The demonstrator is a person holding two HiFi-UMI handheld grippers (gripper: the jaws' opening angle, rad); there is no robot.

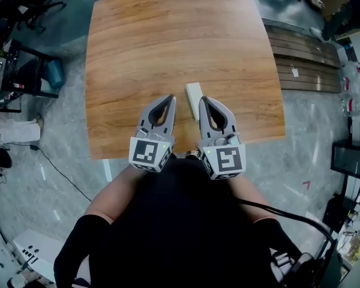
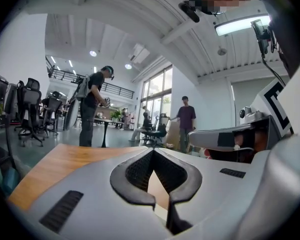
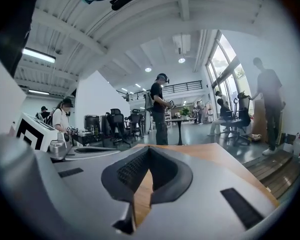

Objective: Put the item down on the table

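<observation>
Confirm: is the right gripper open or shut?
Shut and empty: the right gripper has its jaw tips touching, nothing gripped; only the wooden table shows through the loop behind them.

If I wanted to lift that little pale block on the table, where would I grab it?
Across its two long sides, at mid-length, coming straight down from above. The block lies flat on the table, long and narrow, pointing away from the person, so its narrow width probably fits between tongs. The right tongs, shut now, lie beside it and would need opening first.
</observation>
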